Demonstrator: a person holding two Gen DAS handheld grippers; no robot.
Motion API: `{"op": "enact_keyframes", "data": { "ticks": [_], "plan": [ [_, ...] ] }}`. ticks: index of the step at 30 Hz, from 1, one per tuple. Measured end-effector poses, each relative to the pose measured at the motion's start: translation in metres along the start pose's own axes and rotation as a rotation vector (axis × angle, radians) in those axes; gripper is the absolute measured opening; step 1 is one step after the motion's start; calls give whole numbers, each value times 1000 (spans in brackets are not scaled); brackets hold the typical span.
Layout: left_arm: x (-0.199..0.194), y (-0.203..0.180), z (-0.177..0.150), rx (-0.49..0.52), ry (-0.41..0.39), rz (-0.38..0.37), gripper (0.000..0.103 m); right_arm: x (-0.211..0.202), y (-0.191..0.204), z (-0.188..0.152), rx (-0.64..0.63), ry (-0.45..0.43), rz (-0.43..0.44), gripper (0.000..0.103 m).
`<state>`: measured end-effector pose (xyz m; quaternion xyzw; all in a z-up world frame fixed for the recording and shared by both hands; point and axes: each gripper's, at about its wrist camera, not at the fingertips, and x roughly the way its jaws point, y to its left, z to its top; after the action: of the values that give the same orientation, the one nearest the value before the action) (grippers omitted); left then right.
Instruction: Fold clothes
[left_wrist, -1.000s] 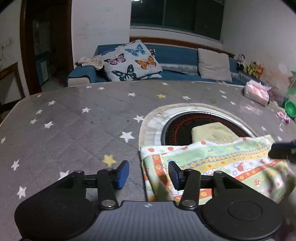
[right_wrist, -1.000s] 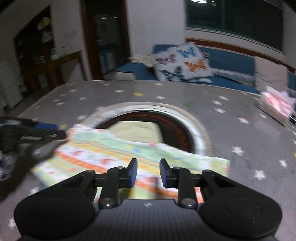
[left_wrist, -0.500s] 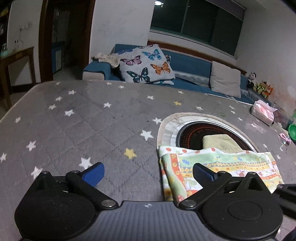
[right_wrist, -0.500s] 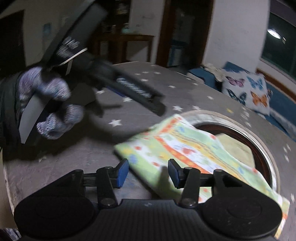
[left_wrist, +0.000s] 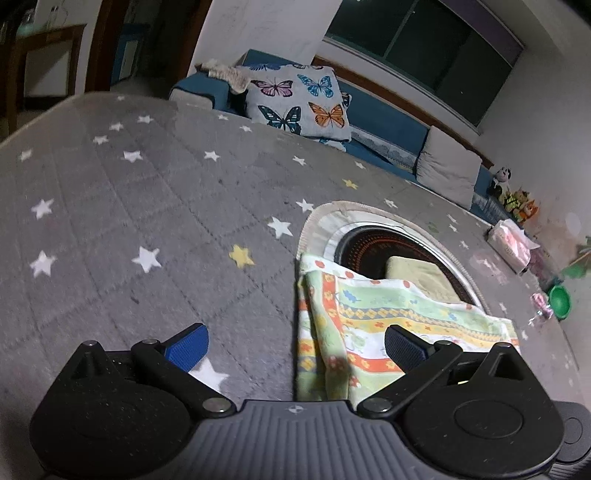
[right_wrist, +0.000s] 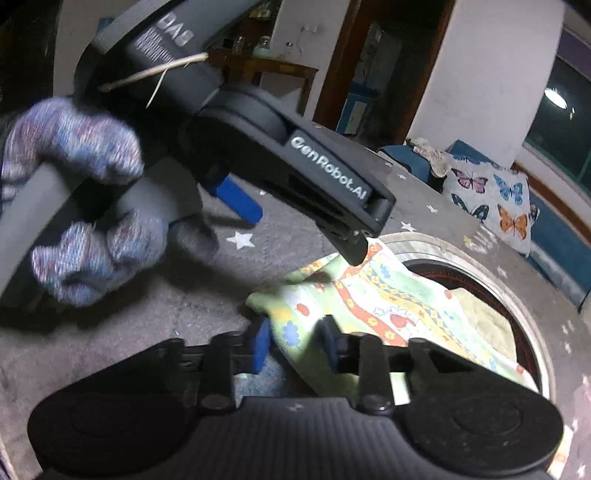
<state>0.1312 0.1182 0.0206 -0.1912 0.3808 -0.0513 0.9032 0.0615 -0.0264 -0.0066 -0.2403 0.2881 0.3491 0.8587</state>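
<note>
A patterned cloth (left_wrist: 373, 306) in green, yellow and orange lies folded on the grey star-print cover (left_wrist: 155, 206), partly over a round dark opening (left_wrist: 373, 243). My left gripper (left_wrist: 295, 349) is wide open just above the cloth's left edge and holds nothing. In the right wrist view the cloth (right_wrist: 391, 295) has its near corner bunched between the fingers of my right gripper (right_wrist: 295, 345), which is shut on it. The left gripper (right_wrist: 295, 229) shows there too, held by a gloved hand (right_wrist: 81, 206), with one finger over the cloth's far corner.
A folded yellowish item (left_wrist: 417, 271) lies inside the round opening. A butterfly cushion (left_wrist: 299, 103) and a grey cushion (left_wrist: 448, 168) rest on the blue sofa behind. A pink tissue pack (left_wrist: 511, 245) and a green bowl (left_wrist: 559, 301) sit at the right.
My left gripper opened wide and drew back to the cloth's left edge. My right gripper swung round to the cloth's left corner and closed its fingers on it.
</note>
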Motion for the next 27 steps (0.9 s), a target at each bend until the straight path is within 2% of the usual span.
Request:
{"op": "enact_keyframes", "data": {
  "ticks": [5, 8, 10, 12, 14, 15, 16, 19, 22, 24, 27],
  "plan": [
    [-1, -4, 0, -65, 25, -70, 99, -16, -15, 1, 81, -39, 24, 16],
    [3, -4, 0, -140, 64, -116, 90, -29, -24, 1, 129, -64, 37, 14],
    [7, -2, -1, -194, 93, -155, 78, -37, -29, 0, 147, -80, 45, 14],
    [11, -3, -3, -219, 108, -174, 70, -44, -33, -2, 163, -94, 56, 13],
    [14, -4, -7, -230, 118, -186, 56, -48, -33, -3, 167, -100, 68, 13],
    [15, -5, -8, -236, 123, -191, 40, -50, -32, -4, 167, -101, 74, 12],
    [17, -5, -10, -241, 128, -197, 32, -51, -31, -5, 167, -102, 79, 12],
    [21, -7, -15, -256, 140, -211, 22, -52, -30, -11, 164, -99, 93, 12],
    [20, -6, -18, -253, 136, -199, 14, -55, -31, -16, 172, -94, 113, 15],
    [20, -5, -20, -251, 131, -199, 13, -63, -35, -22, 198, -96, 119, 17],
    [21, -4, -21, -247, 124, -205, 13, -73, -49, -31, 226, -101, 76, 21]
  ]
}}
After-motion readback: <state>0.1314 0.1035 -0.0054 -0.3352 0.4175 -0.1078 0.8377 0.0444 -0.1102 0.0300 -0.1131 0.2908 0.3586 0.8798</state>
